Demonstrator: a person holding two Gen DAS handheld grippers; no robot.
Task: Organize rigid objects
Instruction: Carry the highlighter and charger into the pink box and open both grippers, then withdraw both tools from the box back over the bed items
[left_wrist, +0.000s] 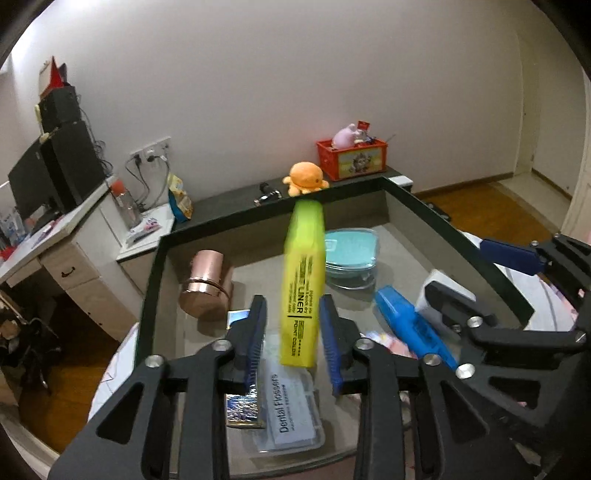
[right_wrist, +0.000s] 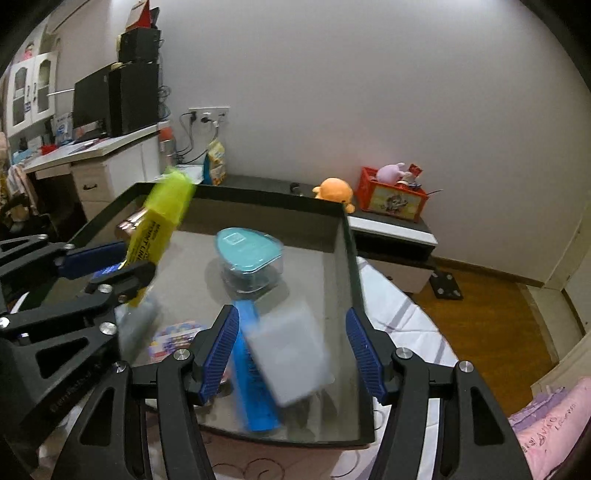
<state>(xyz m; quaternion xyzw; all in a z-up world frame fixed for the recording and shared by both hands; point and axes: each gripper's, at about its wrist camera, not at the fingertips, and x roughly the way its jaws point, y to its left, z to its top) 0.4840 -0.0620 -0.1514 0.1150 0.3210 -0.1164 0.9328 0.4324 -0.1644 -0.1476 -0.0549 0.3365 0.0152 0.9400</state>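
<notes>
A: What is seen by the red crate?
B: A pink plush is held in it; an orange octopus plush is placed left of it.
A: Farther left of the crate?
B: A snack bag, a wall socket with plugged cables, a dark monitor on a white desk.

A dark-rimmed rectangular tray holds the items. In the left wrist view, a copper-coloured metal cylinder lies at its far left, a teal-lidded clear plastic container at the far middle, a blue highlighter to the right, and a clear dental flosser box nearest. A yellow highlighter stands between the left gripper fingers, above the box.
</notes>
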